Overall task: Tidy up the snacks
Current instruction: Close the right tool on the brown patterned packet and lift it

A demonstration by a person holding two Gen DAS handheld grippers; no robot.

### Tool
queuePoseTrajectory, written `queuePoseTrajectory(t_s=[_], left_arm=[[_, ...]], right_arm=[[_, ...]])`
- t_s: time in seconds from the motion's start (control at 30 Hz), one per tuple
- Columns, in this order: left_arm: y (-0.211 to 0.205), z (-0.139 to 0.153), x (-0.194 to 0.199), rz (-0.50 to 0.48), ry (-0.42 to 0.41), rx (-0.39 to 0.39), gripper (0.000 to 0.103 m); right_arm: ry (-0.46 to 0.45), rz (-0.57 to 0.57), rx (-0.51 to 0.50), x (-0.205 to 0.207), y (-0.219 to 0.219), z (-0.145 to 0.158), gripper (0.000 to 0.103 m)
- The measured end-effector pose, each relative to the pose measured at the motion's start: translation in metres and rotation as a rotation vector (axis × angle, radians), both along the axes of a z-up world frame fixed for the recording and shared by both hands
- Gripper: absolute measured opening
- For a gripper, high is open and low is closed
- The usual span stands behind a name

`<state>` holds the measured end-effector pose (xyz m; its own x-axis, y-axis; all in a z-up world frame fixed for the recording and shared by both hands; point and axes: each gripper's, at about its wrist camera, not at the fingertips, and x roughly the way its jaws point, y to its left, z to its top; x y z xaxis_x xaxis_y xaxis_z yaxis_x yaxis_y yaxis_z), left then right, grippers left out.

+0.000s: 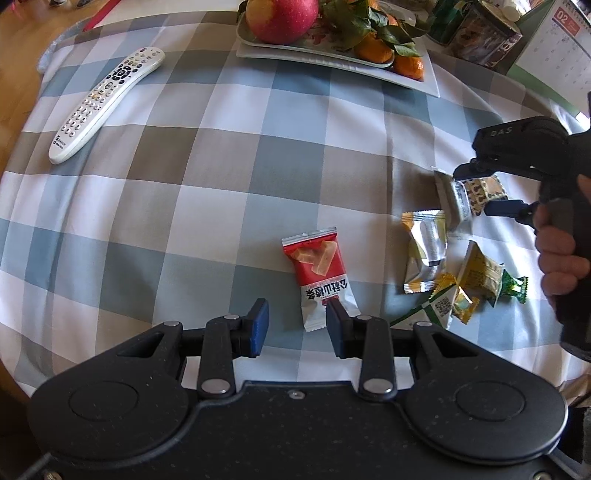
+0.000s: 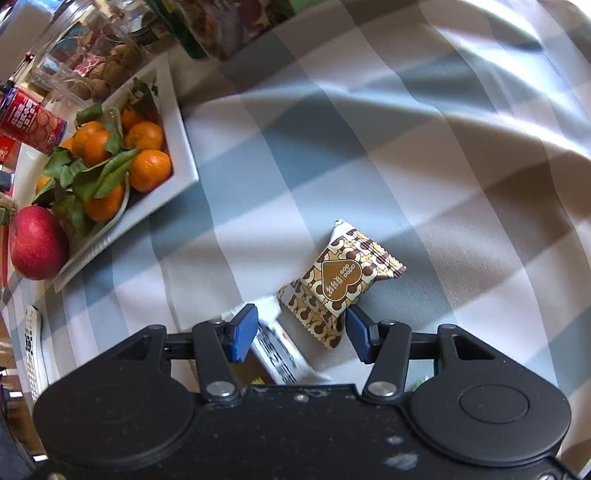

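Observation:
A red and white snack packet (image 1: 319, 275) lies on the checked tablecloth just ahead of my open left gripper (image 1: 297, 326); its near end sits by the right fingertip. To the right lies a loose group of silver, yellow and green snack packets (image 1: 439, 258). My right gripper (image 1: 480, 192) hovers over the far end of that group. In the right wrist view the right gripper (image 2: 301, 332) is open, with a brown heart-patterned packet (image 2: 340, 280) and a white packet (image 2: 277, 350) lying between and under its fingers.
A white tray (image 1: 332, 55) with an apple (image 1: 280, 14) and several tangerines (image 2: 147, 166) stands at the far side. A white remote control (image 1: 107, 99) lies far left. Jars, a red can (image 2: 29, 122) and boxes stand behind the tray. A calendar (image 1: 554, 48) is at far right.

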<state>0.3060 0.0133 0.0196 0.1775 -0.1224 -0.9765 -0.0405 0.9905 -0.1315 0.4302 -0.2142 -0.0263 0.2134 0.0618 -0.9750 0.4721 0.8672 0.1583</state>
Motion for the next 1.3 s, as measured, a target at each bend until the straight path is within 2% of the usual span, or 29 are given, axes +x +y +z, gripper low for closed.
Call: queuePoseTrajectory(t_s=[0.1, 0.3, 0.53, 0.77, 0.93, 1.1, 1.2, 1.3], left_arm=[[0.003, 0.001, 0.001, 0.015, 0.000, -0.009, 0.045], [0.009, 0.000, 0.001, 0.036, 0.005, -0.019, 0.044], [0.010, -0.001, 0.002, 0.042, 0.009, -0.018, 0.044], [0.015, -0.001, 0.004, 0.057, 0.009, -0.026, 0.044], [0.019, 0.000, 0.005, 0.070, 0.011, -0.038, 0.044], [0.024, -0.001, 0.007, 0.092, 0.018, -0.053, 0.044], [0.029, -0.002, 0.009, 0.108, 0.026, -0.069, 0.044], [0.033, -0.002, 0.010, 0.122, 0.024, -0.081, 0.044]], right_arm=[[-0.005, 0.015, -0.024, 0.002, 0.001, -0.001, 0.056], [0.004, -0.062, -0.048, 0.002, -0.017, -0.006, 0.055], [-0.013, -0.073, -0.055, 0.007, -0.016, -0.006, 0.053], [-0.062, 0.013, -0.085, 0.016, 0.005, -0.004, 0.052], [-0.045, 0.018, -0.134, 0.015, 0.008, -0.008, 0.043], [-0.022, 0.074, -0.213, 0.015, 0.023, -0.010, 0.039], [-0.028, 0.126, -0.241, 0.014, 0.029, -0.008, 0.033], [-0.050, 0.146, -0.269, 0.008, 0.029, 0.000, 0.033]])
